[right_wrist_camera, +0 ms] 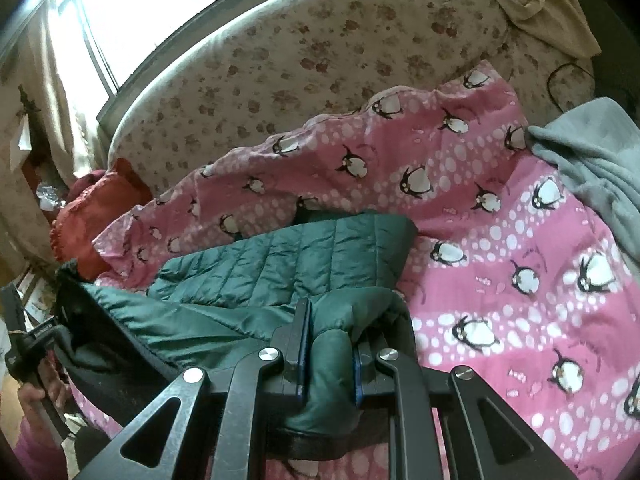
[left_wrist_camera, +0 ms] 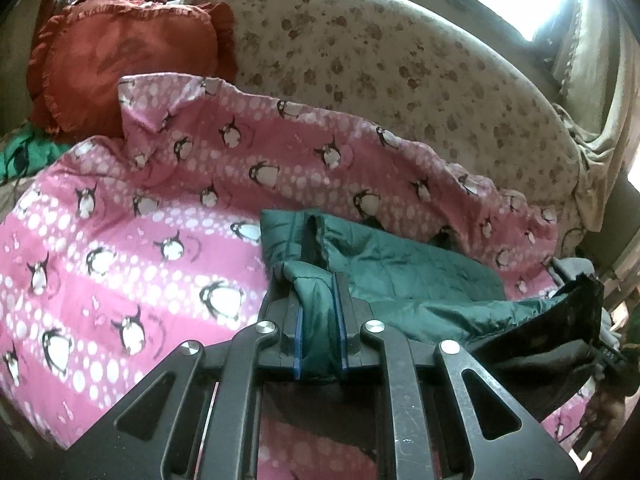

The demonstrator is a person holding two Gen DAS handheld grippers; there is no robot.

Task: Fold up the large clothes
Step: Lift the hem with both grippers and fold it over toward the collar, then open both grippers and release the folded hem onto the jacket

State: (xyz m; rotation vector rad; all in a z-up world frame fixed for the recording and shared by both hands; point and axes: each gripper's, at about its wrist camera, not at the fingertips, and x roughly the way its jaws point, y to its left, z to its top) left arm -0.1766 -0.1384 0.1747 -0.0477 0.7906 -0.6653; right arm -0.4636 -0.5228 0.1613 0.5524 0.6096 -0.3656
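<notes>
Penguins are covering the big pink blanket [left_wrist_camera: 132,216] that is lying across the bed. On top of it, a dark green puffy jacket [left_wrist_camera: 404,276] is resting near the front edge, with one part lying flat and quilted and another part lifted up off the blanket.

Someone is holding a pair of tongs in each hand. The left gripper [left_wrist_camera: 319,322] is squeezing a bunched fold of the green jacket between its two blue-edged fingers [left_wrist_camera: 298,336], so it is closed tight on the cloth. The right gripper [right_wrist_camera: 330,354] is doing the same with another thick fold of the jacket, pinched between its fingers [right_wrist_camera: 303,350]. Between the two grips, the jacket's edge is hanging in a loose curve, and its dark inside lining [right_wrist_camera: 100,356] is showing. A hand [right_wrist_camera: 38,390] is peeking in at the low left of the right camera's view, holding the other tool.

Behind the jacket, a cream mattress with brown flower spots [left_wrist_camera: 380,64] is leaning up against the window. A red frilly pillow [left_wrist_camera: 124,52] is sitting at the far left corner of the bed. A grey blanket [right_wrist_camera: 600,160] is lying at the right side, partly on the pink one. Bright light is coming through the window [right_wrist_camera: 152,8].
</notes>
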